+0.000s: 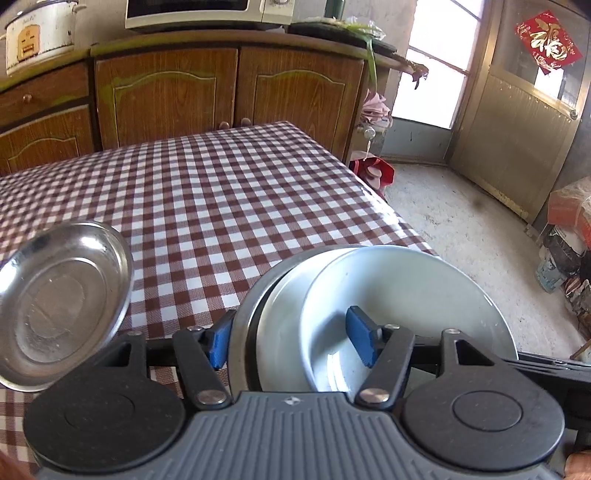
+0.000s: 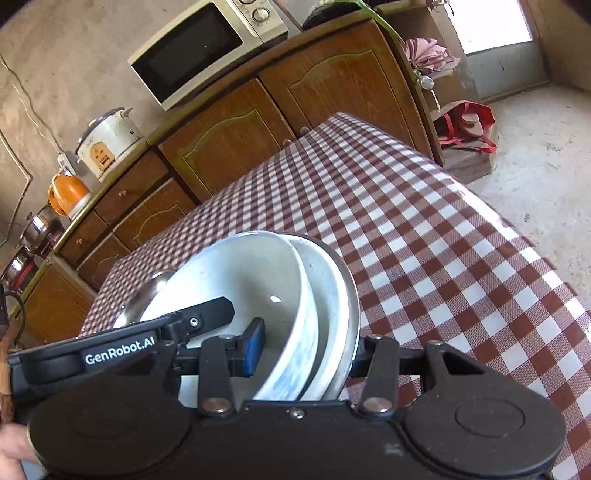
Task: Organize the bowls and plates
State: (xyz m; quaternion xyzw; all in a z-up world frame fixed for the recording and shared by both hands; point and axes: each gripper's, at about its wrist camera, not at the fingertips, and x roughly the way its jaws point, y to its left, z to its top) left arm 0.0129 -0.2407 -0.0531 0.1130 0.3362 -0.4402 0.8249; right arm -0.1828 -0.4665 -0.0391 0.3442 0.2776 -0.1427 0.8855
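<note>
1. Far left in the left wrist view: a steel dish (image 1: 62,302) sits tilted, apart from the stack, over the checked desk (image 1: 229,192). Can't tell if it's resting flat or propped.
2. Behind it, top left, a white rice cooker (image 1: 40,33) on the wooden cabinet (image 1: 166,92), w/ a microwave (image 1: 207,13) next to it.
3. Middle: left tool (image 1: 291,343) is clamped on the stack of bowls (image 1: 406,291). One blue pad sits outside the metal rim, the other inside the white bowl, jaws about half way, pressing the near edge.
4. The stack looks like a white bowl nested in another white one, inside a steel one. It's at the near right corner of the desk.
5. Right of that: bare concrete floor (image 1: 461,229), a red bag (image 1: 373,173) by the desk's far corner, a door w/ a red paper sign (image 1: 548,40), clutter at the far right edge.
6. Right wrist view: the left tool's black body pokes in from the left, lying across the bowl.
7. Right tool (image 2: 306,347) grips the same stack's rim from the other side, one blue pad inside the white bowl, the other finger outside the steel rim, narrowish.
8. An orange kettle (image 2: 68,194) and steel pots (image 2: 38,229) line the cabinet top at left. Nothing sits on the desk ahead of the stack.
</note>
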